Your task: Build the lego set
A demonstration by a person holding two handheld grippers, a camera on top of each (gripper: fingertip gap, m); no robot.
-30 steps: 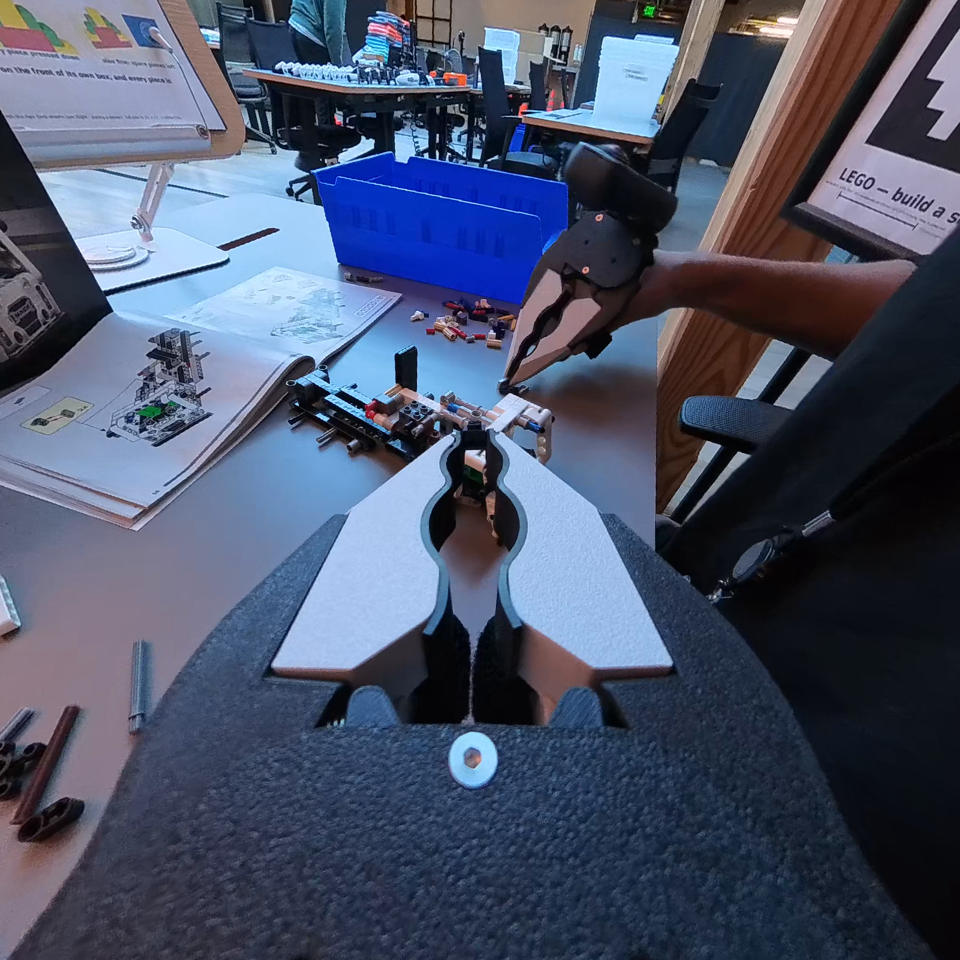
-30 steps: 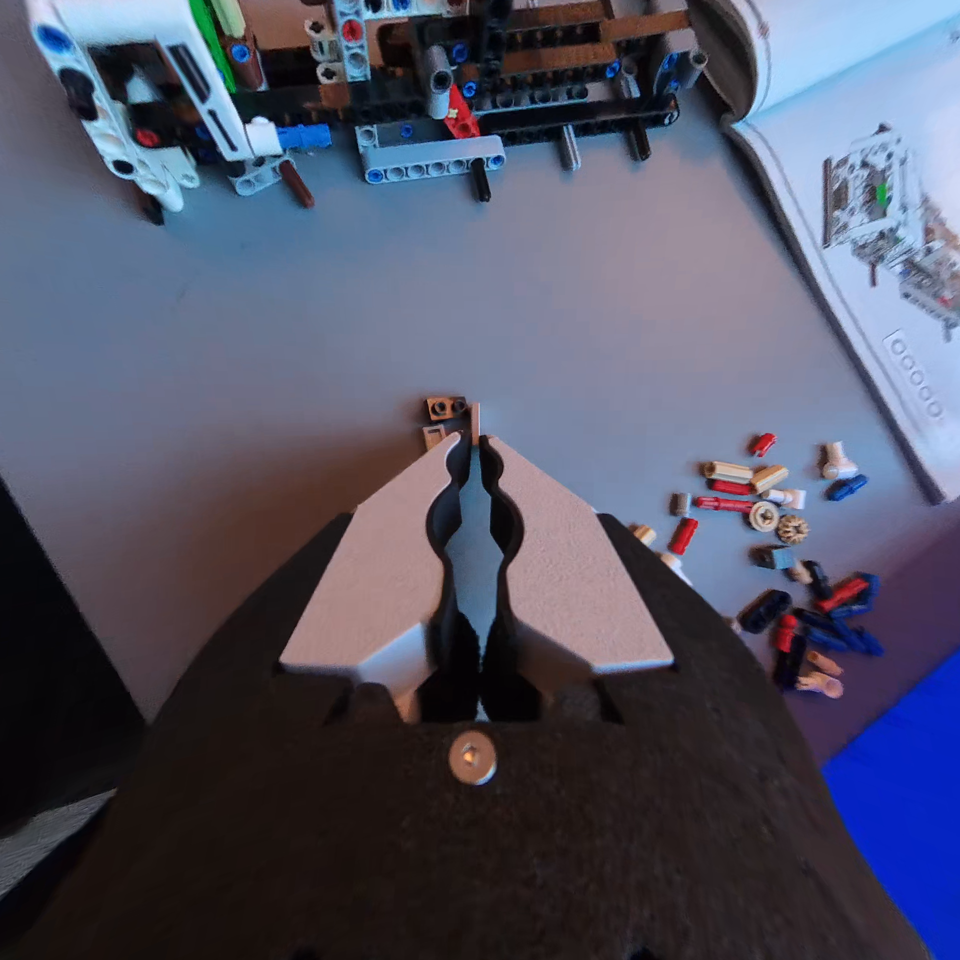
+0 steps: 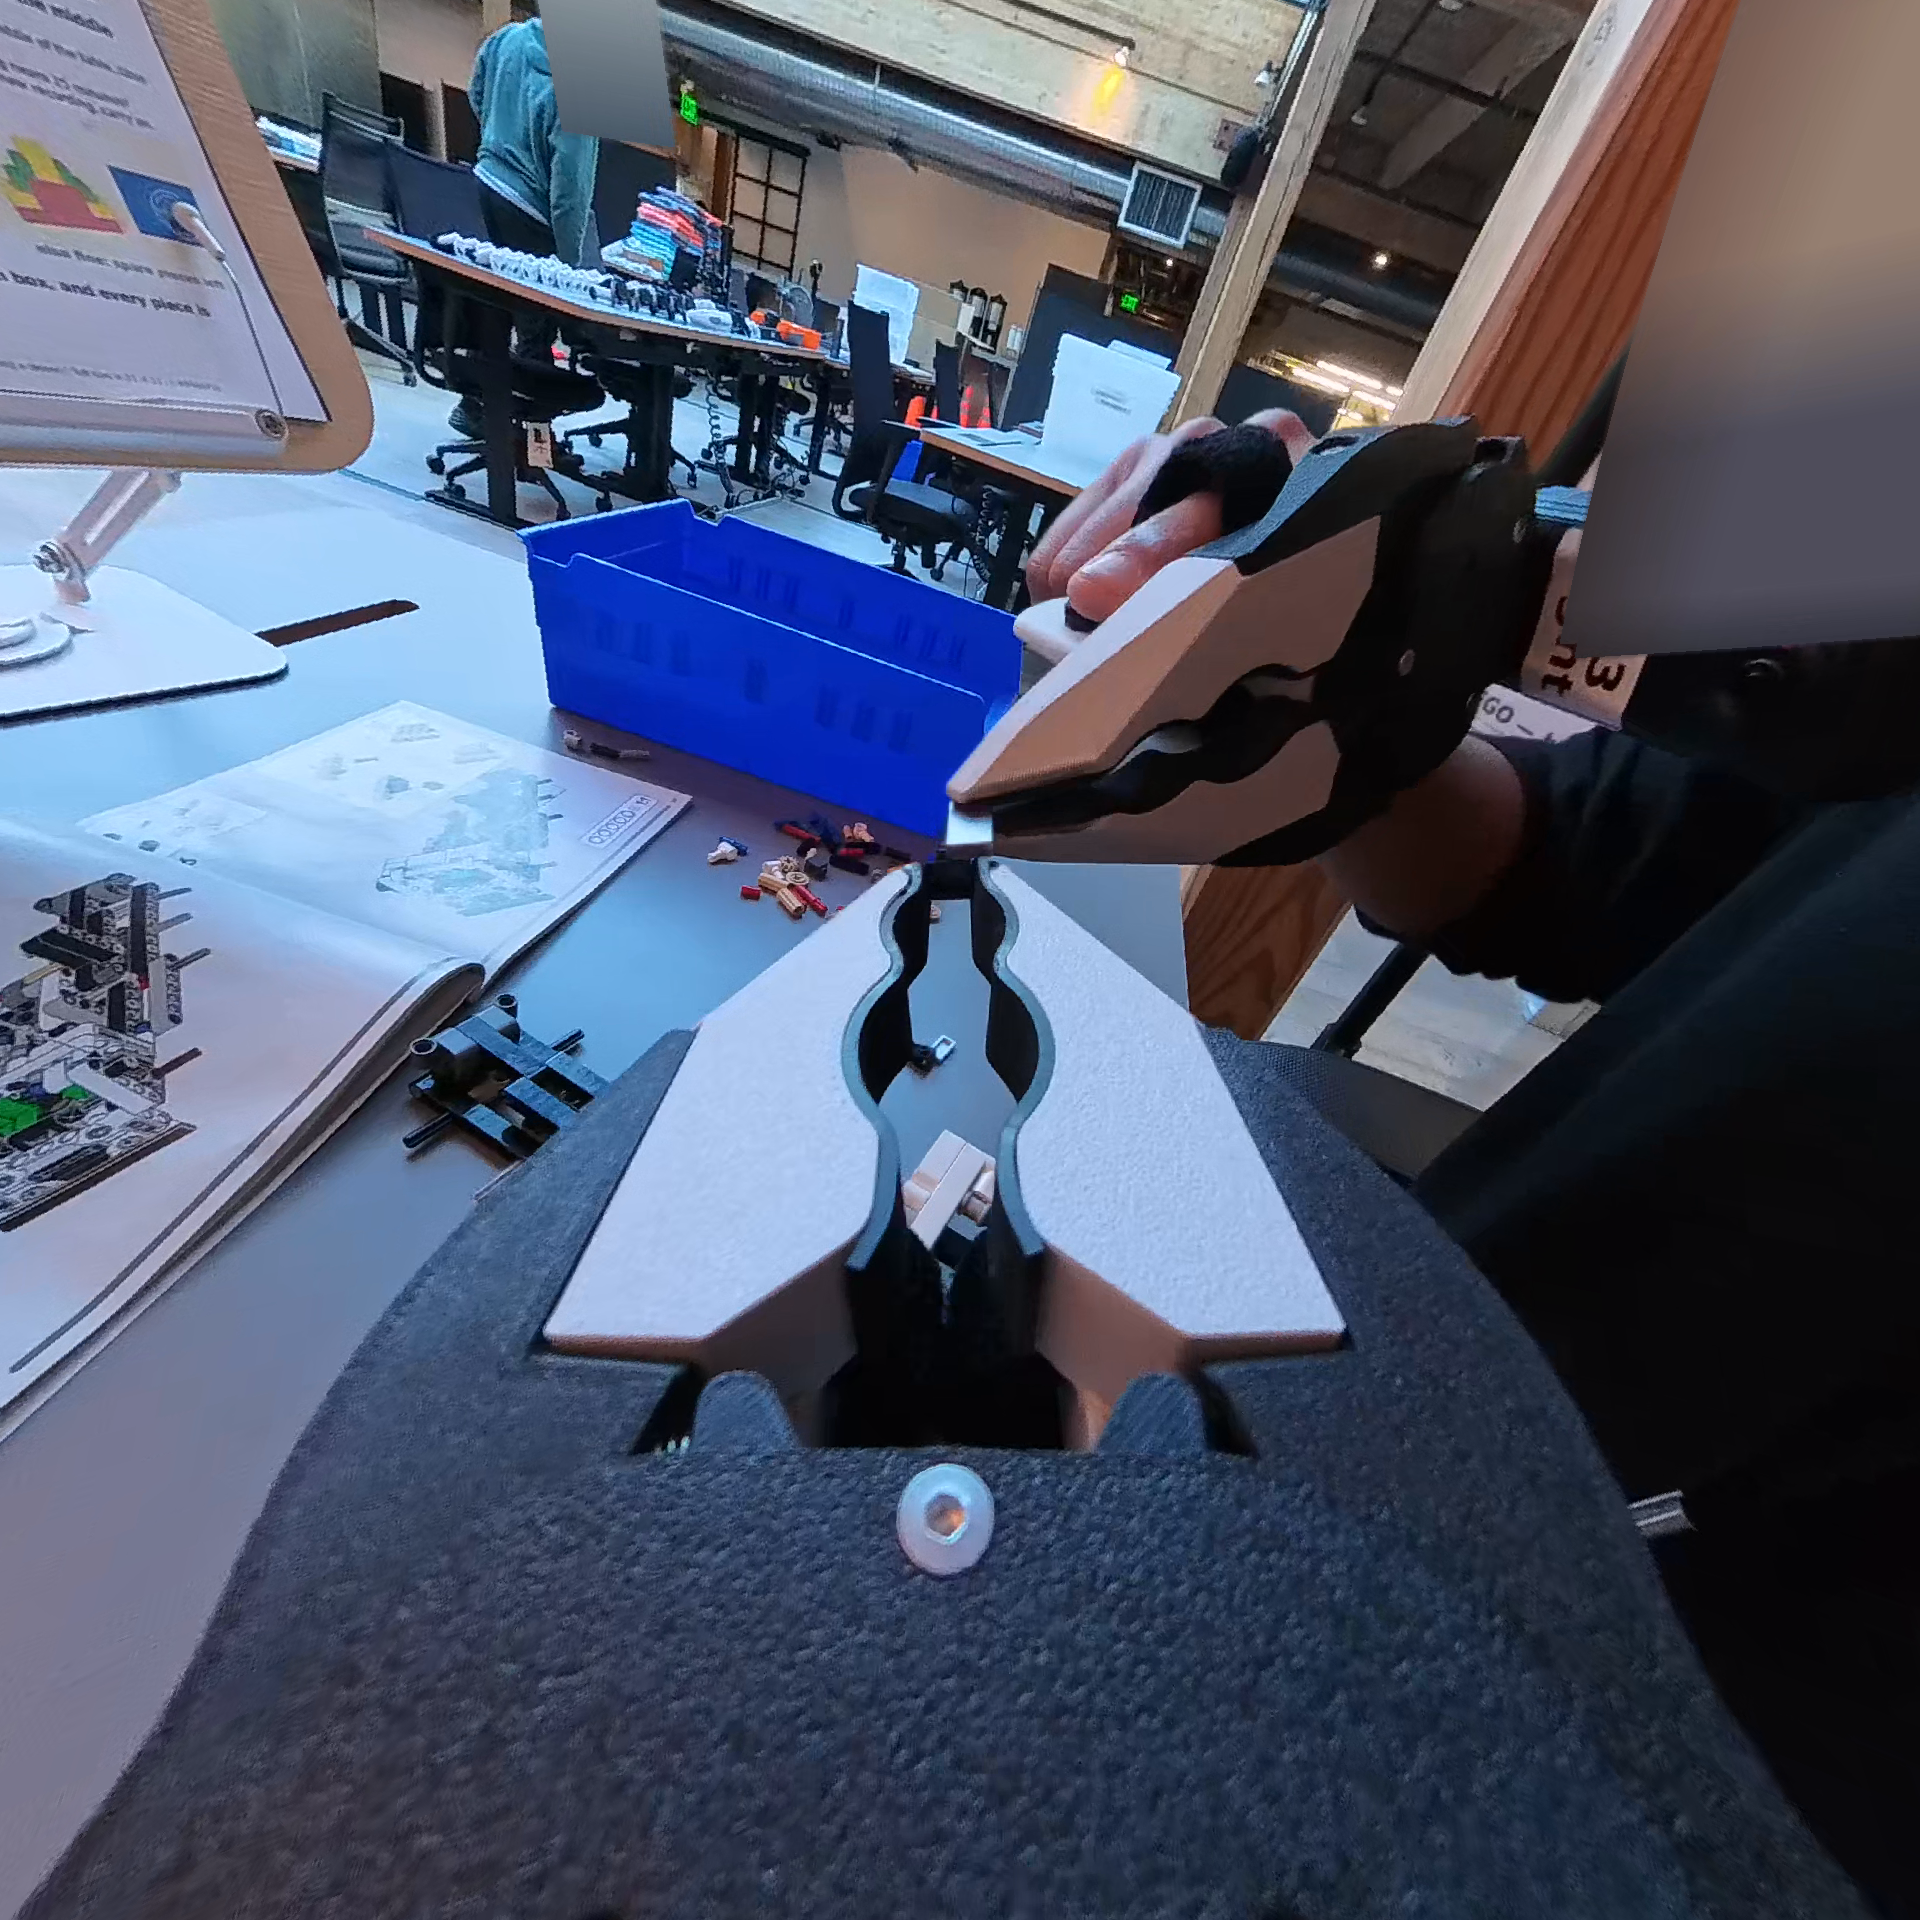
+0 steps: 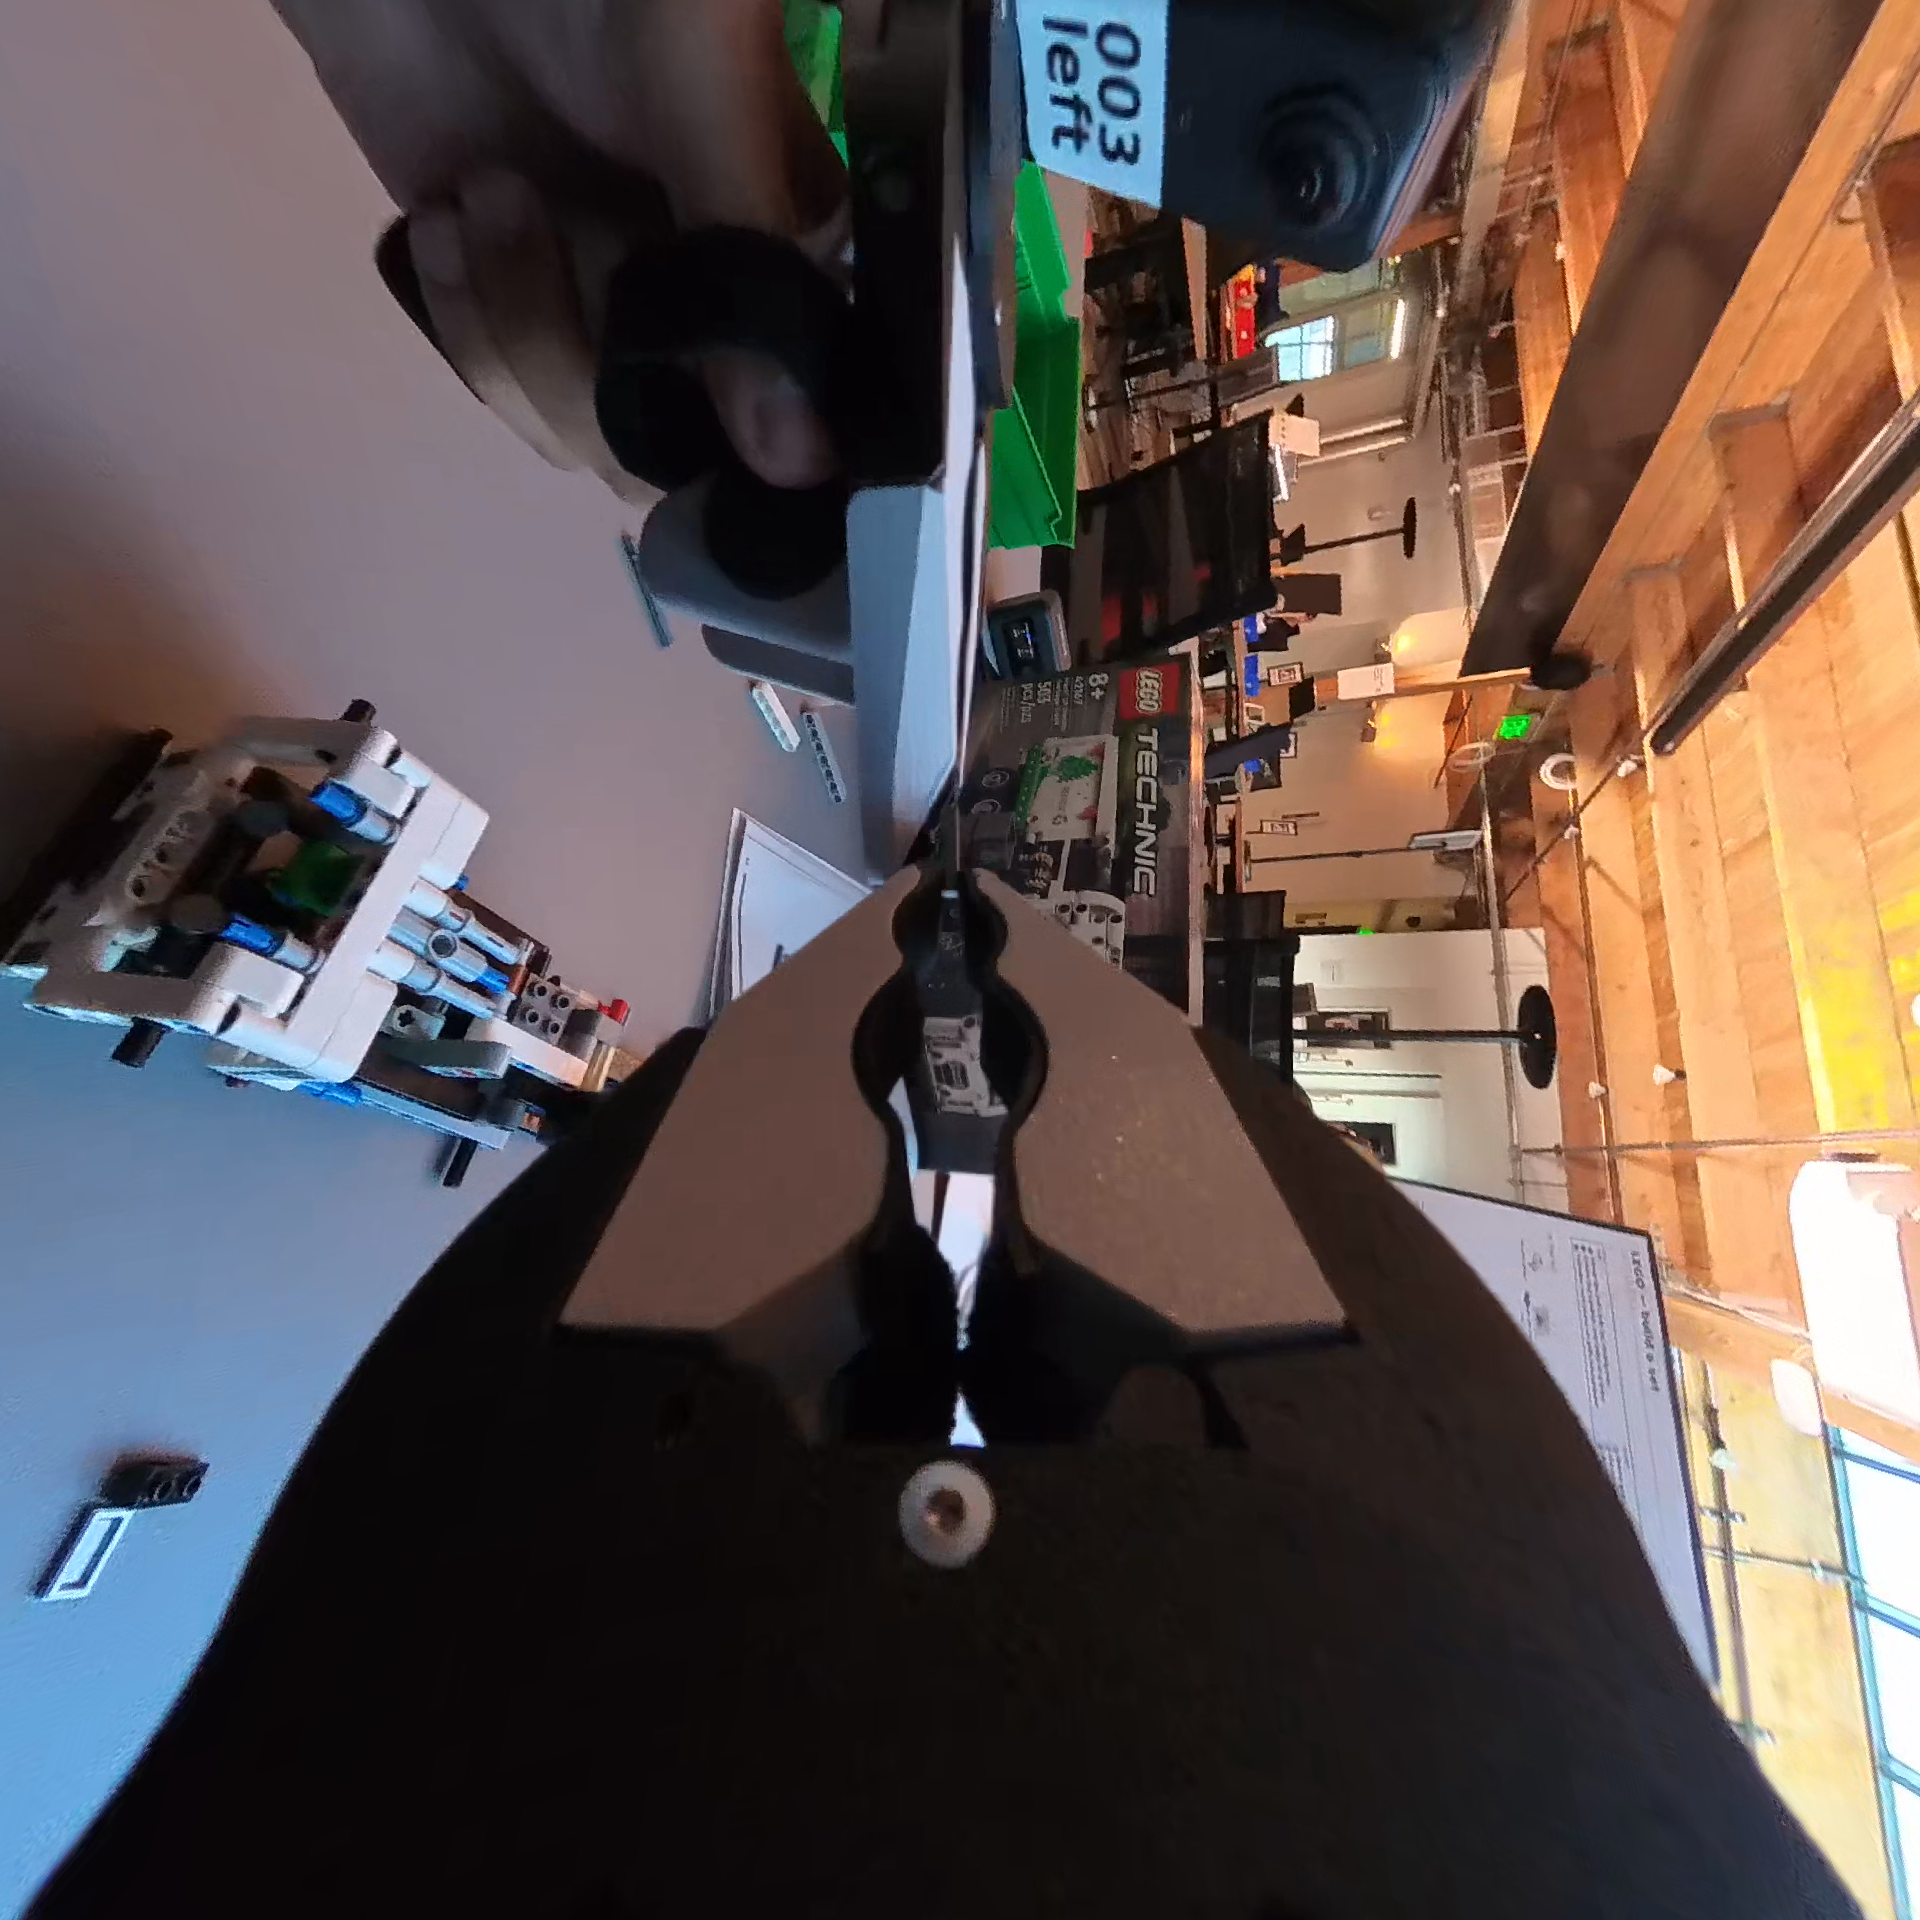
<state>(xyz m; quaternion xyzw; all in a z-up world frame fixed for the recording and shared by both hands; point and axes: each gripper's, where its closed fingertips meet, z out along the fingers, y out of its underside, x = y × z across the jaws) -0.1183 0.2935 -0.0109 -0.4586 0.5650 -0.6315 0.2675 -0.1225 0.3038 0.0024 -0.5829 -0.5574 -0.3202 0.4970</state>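
Observation:
My left gripper [image 3: 948, 881] is raised above the dark table, its tips shut on a small black piece [image 3: 943, 883]. My right gripper [image 3: 971, 821] comes in from the right, rolled on its side, and is shut on a thin grey flat piece [image 3: 969, 833] that touches the left gripper's tips. In the right wrist view my right gripper [image 4: 951, 888] meets the left gripper's fingers [image 4: 904, 644] edge-on. The partly built white and black lego model [image 4: 260, 904] stands on the table to the left; its black end also shows in the left wrist view [image 3: 499, 1081].
An open instruction booklet [image 3: 260, 935] lies left. A blue bin [image 3: 769, 665] stands behind a scatter of small loose pieces [image 3: 810, 852]. A black piece [image 4: 156, 1481] and a white-edged tile [image 4: 83, 1553] lie on the table. The lego box [image 4: 1101, 810] stands behind. The table ends at the right [image 3: 1174, 935]. Less than 4 cm separates the two grippers' tips.
My right gripper has lifted off the table with the thin piece and rolled sideways. My left gripper has risen from the model. The two grippers' tips now meet in the air.

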